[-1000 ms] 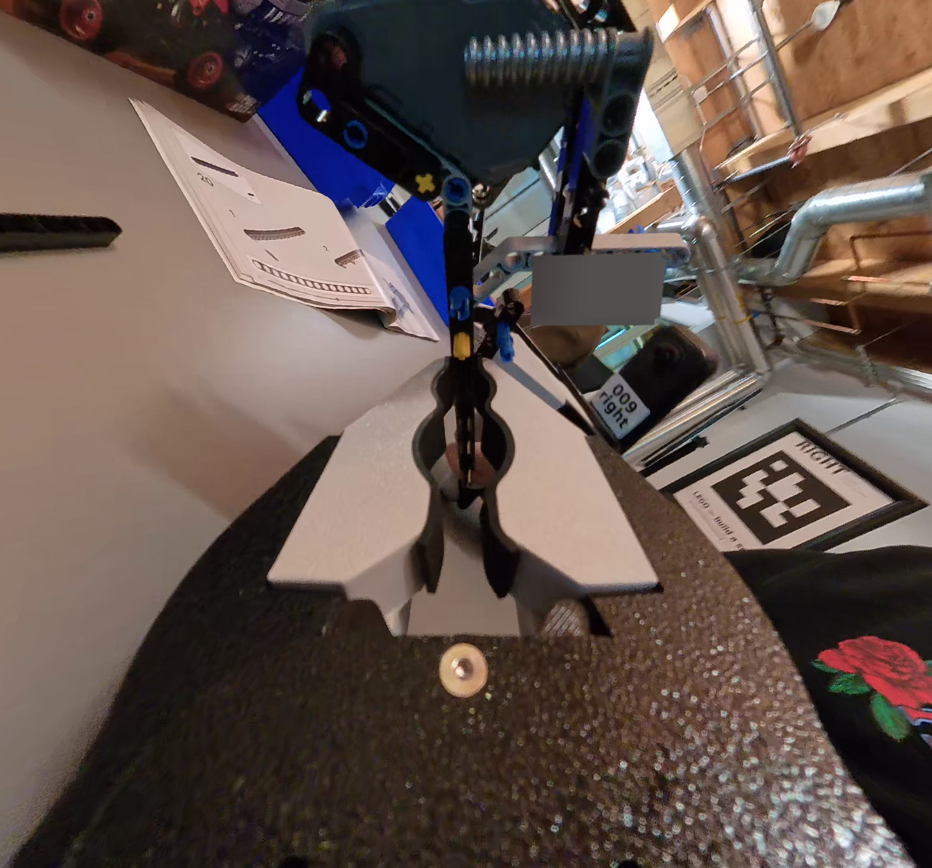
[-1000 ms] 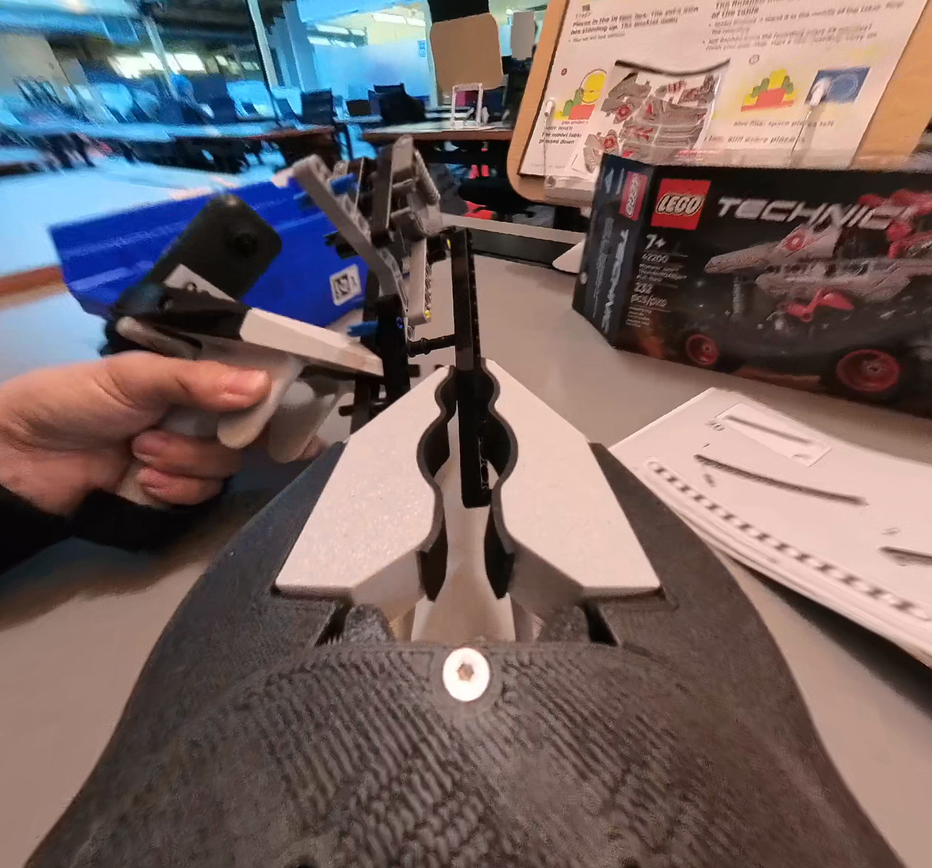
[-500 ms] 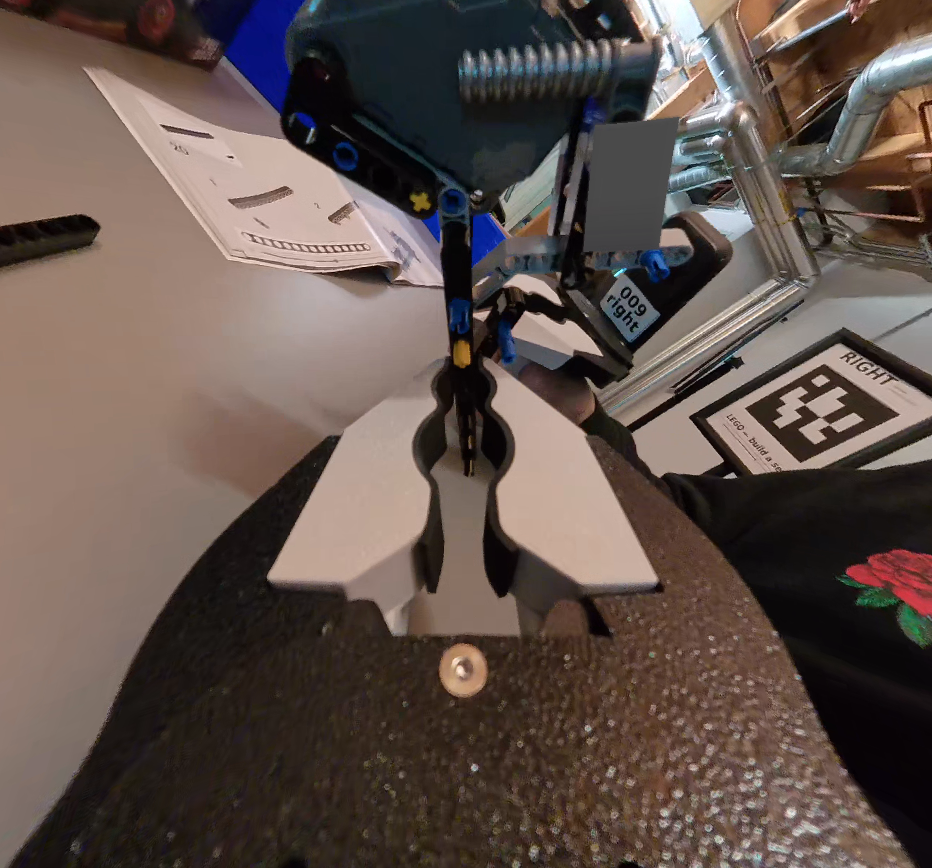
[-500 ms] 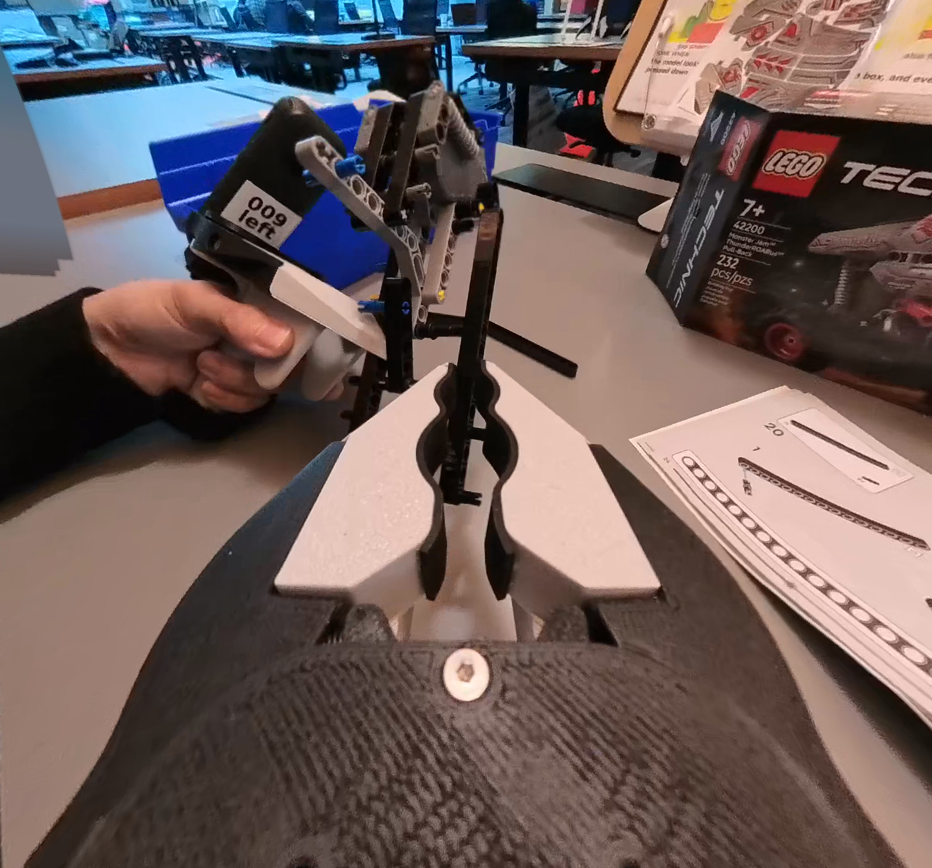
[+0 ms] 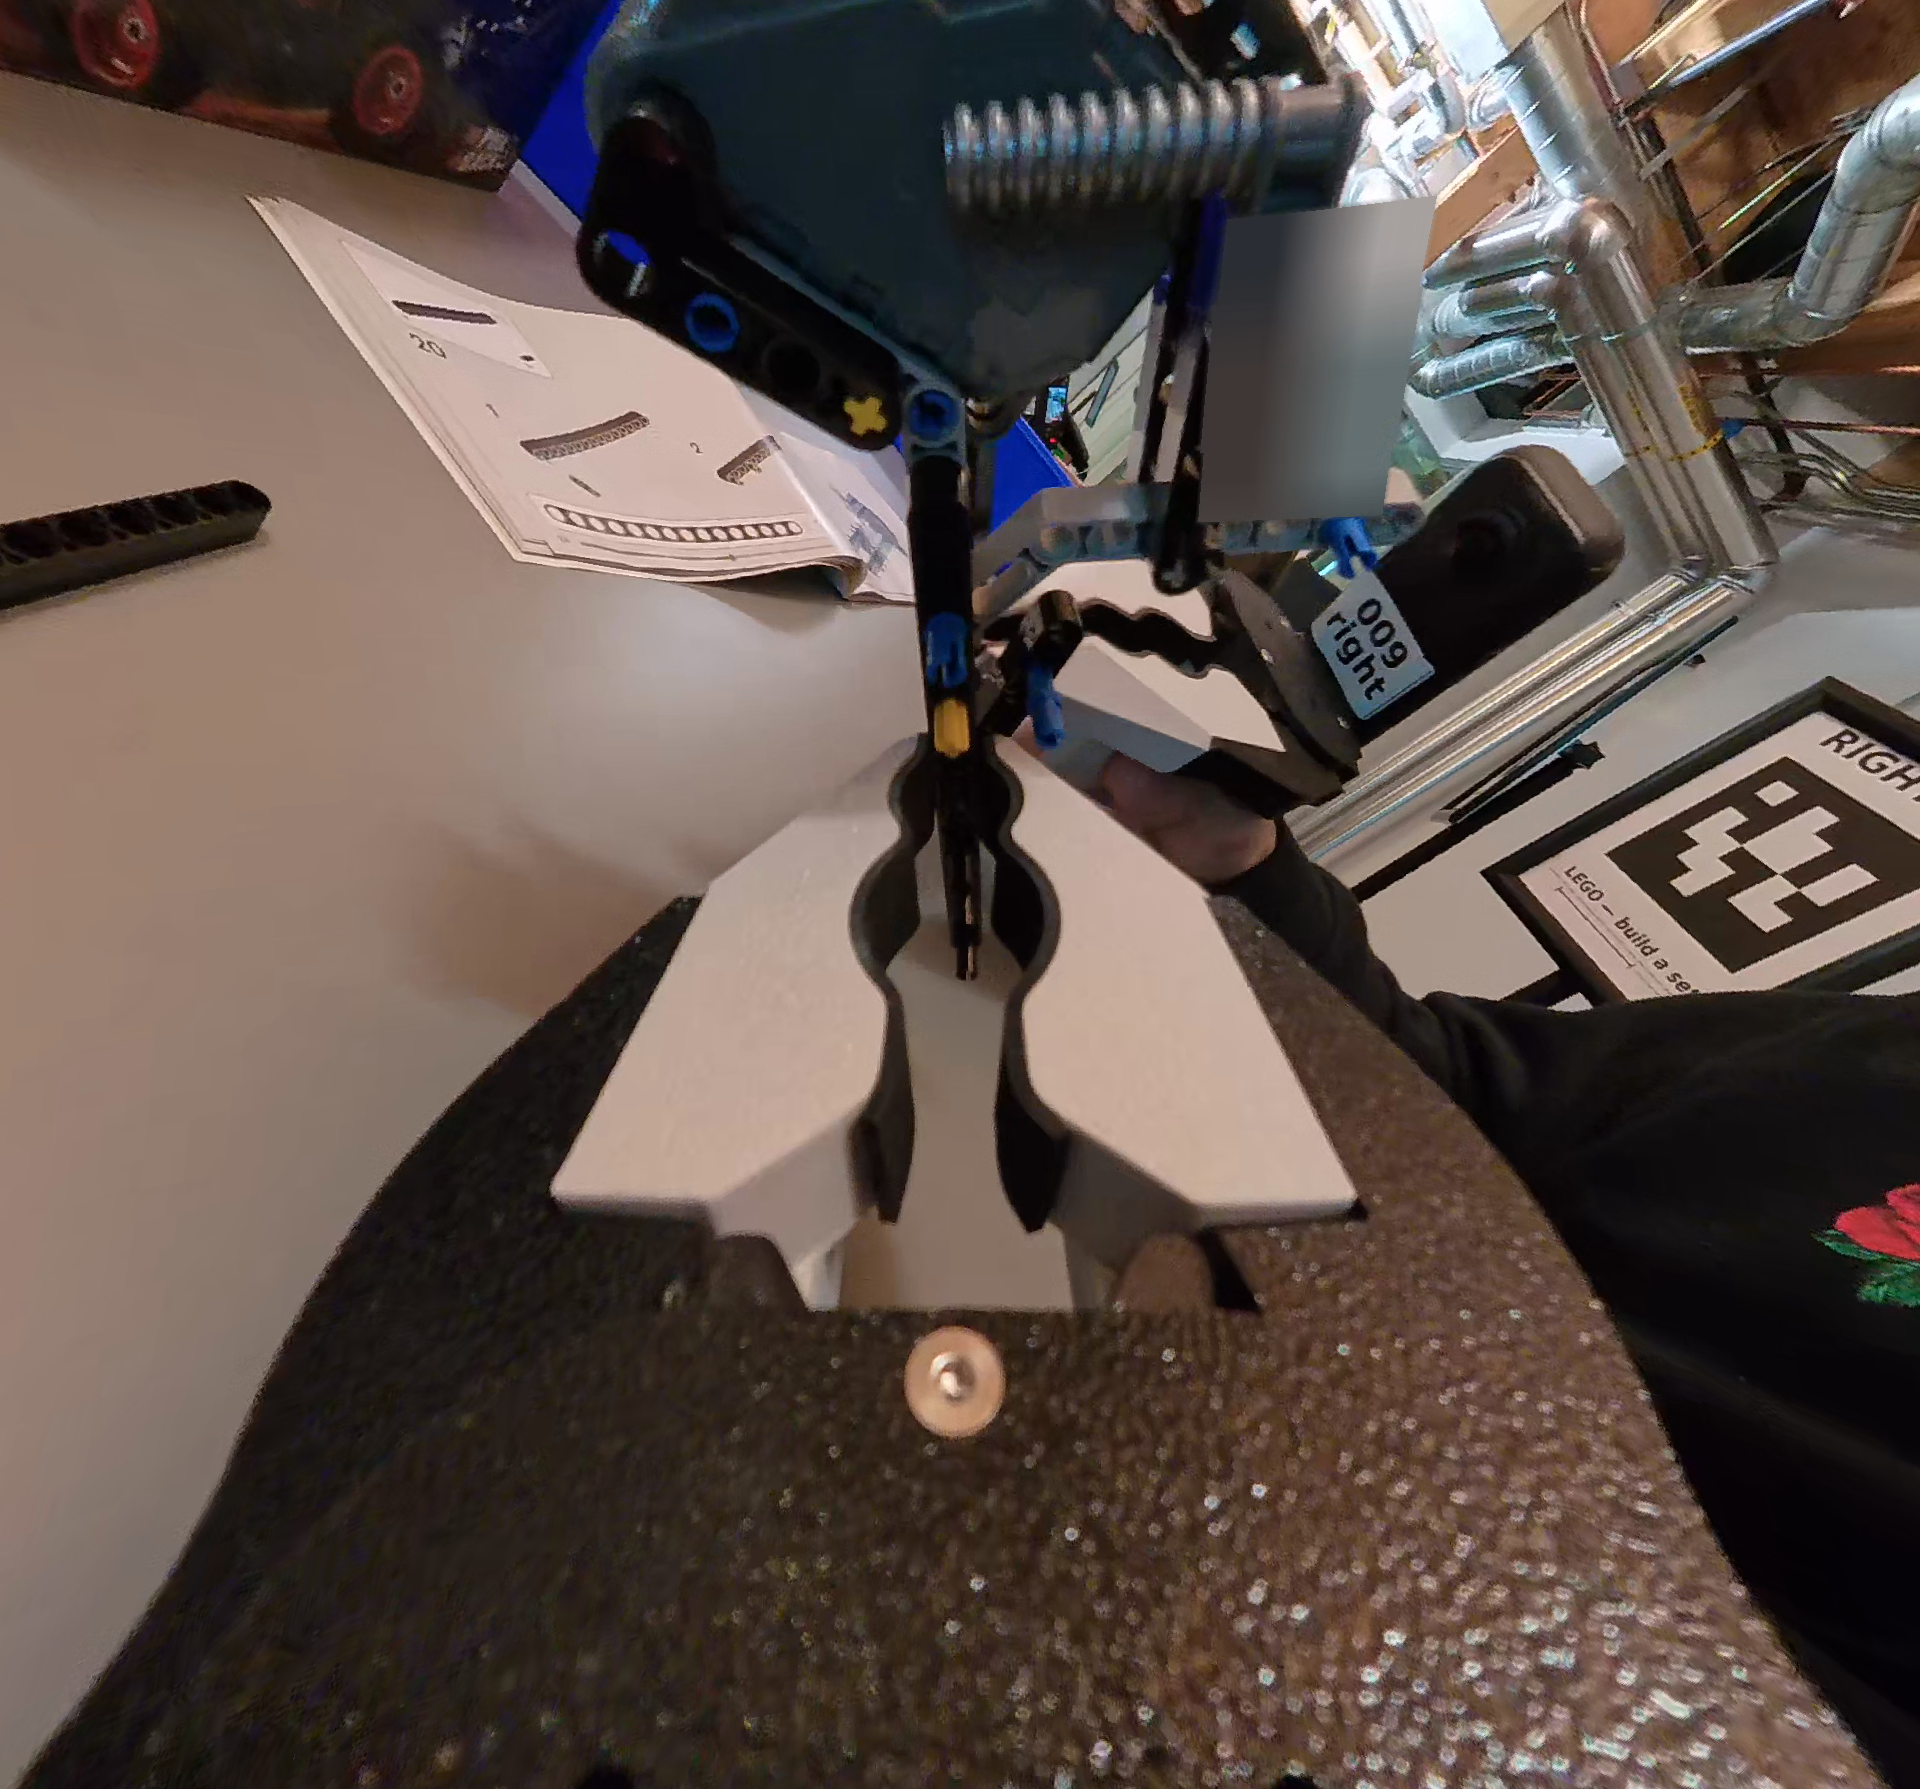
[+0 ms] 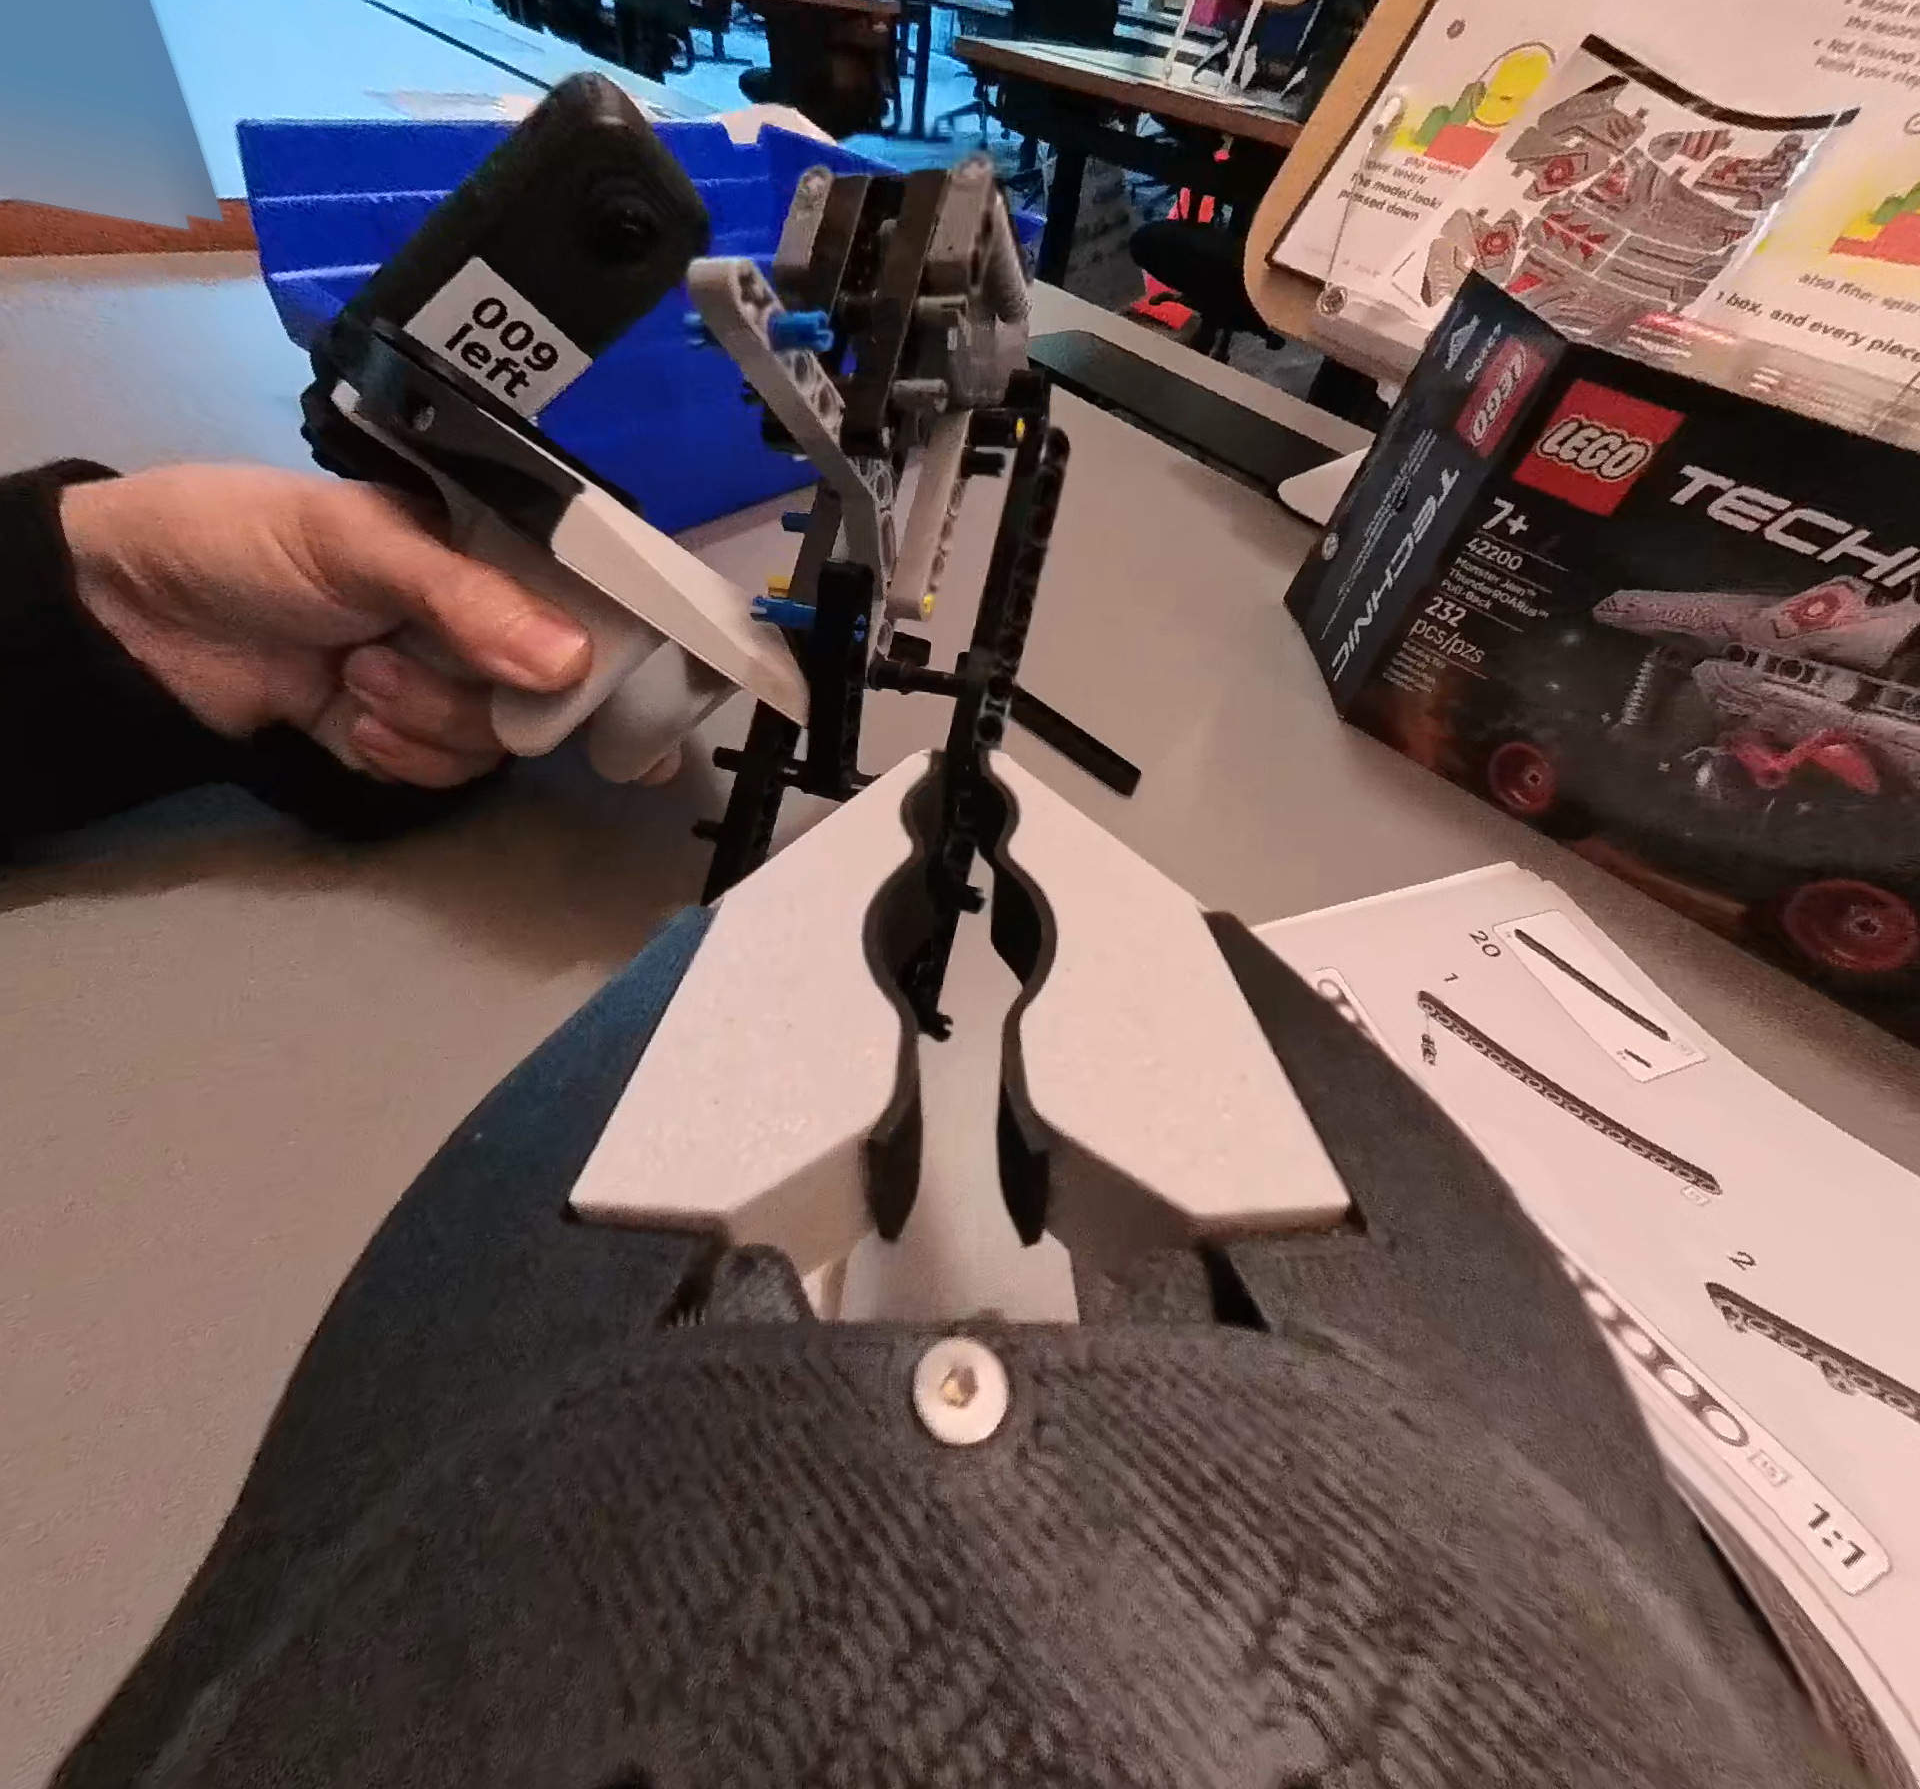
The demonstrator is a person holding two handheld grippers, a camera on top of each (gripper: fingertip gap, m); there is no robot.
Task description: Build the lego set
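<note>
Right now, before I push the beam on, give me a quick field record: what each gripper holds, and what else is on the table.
left gripper: shut on a black beam of the lego assembly
right gripper: shut on long black beam, beside the assembly
loose black beam: flat on table
instruction booklet: open, right of right gripper
set box: standing behind booklet
blue bin: behind assembly

a blue bin (image 6: 436, 212) on the grey table (image 6: 260, 1012); behind, possibly office desks (image 6: 1122, 77), blurred.
</note>
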